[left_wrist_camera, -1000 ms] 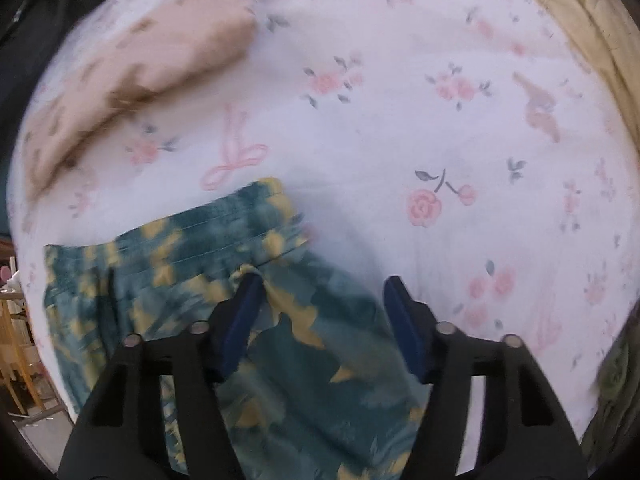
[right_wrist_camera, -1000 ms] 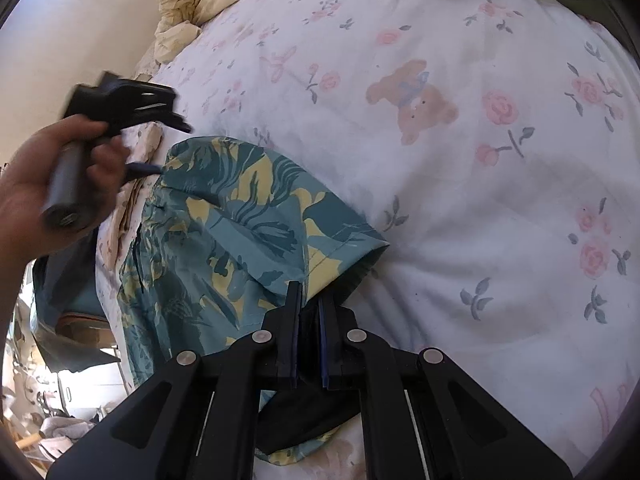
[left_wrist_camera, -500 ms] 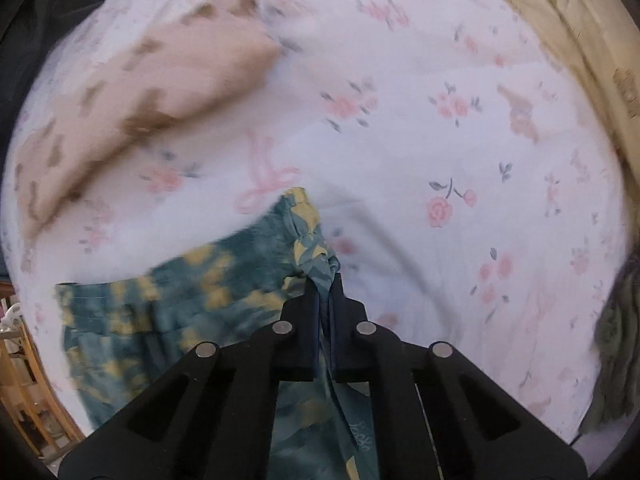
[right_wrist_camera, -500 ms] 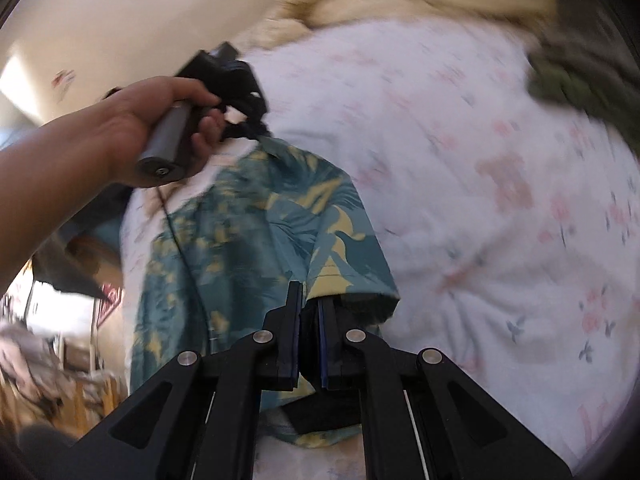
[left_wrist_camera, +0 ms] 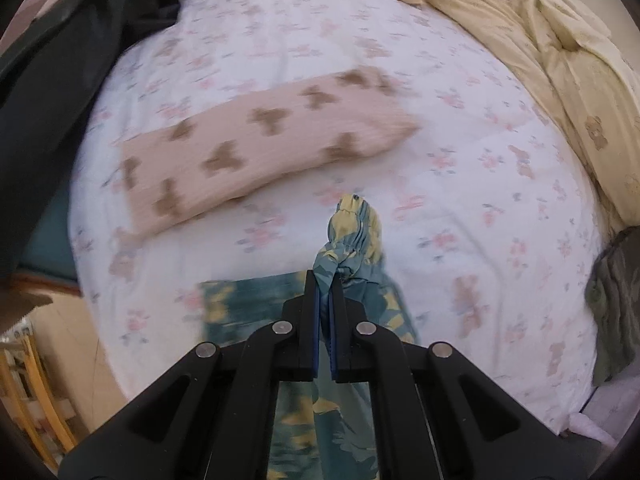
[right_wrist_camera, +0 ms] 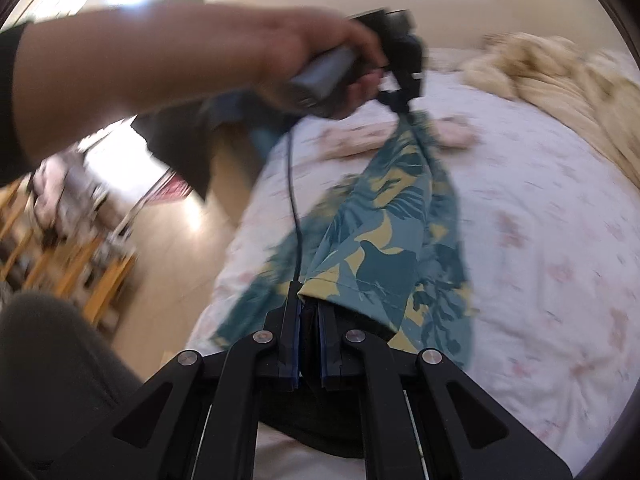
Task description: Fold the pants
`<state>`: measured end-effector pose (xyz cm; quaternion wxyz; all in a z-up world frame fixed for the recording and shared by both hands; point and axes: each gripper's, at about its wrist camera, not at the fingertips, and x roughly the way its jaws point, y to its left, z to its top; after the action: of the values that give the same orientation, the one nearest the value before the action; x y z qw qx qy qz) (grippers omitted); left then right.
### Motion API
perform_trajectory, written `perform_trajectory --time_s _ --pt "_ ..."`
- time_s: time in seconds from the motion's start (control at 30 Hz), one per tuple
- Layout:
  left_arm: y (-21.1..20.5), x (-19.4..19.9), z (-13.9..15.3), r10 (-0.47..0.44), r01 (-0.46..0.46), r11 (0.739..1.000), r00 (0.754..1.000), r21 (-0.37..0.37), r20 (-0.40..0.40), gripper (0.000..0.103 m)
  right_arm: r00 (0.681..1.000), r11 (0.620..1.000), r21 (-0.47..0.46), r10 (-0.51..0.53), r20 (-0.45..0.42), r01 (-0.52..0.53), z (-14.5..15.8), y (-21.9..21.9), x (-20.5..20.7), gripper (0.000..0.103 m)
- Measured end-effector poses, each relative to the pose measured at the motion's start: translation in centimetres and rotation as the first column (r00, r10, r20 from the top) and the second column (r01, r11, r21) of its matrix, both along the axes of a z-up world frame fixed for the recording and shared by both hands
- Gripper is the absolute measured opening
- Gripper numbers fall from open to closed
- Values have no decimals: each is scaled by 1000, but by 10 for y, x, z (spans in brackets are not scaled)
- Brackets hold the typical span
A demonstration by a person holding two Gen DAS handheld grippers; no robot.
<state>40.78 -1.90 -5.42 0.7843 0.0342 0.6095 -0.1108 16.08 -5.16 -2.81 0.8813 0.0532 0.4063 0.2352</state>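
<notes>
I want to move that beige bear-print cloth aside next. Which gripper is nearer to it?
Left. The left gripper, holding the pants, hangs just short of the bear-print cloth; the right gripper grips the far hem.

The pants (right_wrist_camera: 384, 216) are teal with a yellow leaf print. The bedsheet (left_wrist_camera: 460, 128) is white with pink flowers, bows and small brown bears. The folded cloth (left_wrist_camera: 260, 148) on it is pale pink-beige with brown bear shapes. The crumpled quilt (left_wrist_camera: 560, 52) is cream-yellow. Both grippers' bodies are black, with blue pads (left_wrist_camera: 317, 312).
</notes>
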Motion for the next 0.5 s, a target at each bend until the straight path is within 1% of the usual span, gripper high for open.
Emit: perform_trajectory --time_s 0.07,0.1,0.17,0.23,0.33,0.4,0.43,0.5 --pt "26 1 -15 25 -25 1000 1000 11 -15 2 998 998 1 64 -18 -64 -6 22 3 6" --pt "30 -1 -22 32 -32 999 999 16 -19 2 996 996 3 87 -33 -87 -10 32 3 6" --pt "49 -3 -43 57 -57 998 997 16 -47 2 990 992 15 126 -68 -125 -21 42 3 5" --pt "64 -4 -65 68 -66 997 995 26 -70 2 984 989 15 150 -97 -150 -31 51 5 5" --pt "84 -6 -91 113 -109 993 990 49 -84 2 974 985 22 175 -145 -174 -46 63 7 5" --pt "93 -7 -101 130 -127 991 987 47 -90 2 968 983 31 184 -172 -182 -51 62 9 5" --pt "96 -7 -106 131 -127 990 988 55 -82 6 965 983 31 184 -187 -182 -55 61 11 5" --pt "97 -8 -108 128 -123 990 989 63 -68 6 960 982 40 188 -206 -184 -58 61 16 5"
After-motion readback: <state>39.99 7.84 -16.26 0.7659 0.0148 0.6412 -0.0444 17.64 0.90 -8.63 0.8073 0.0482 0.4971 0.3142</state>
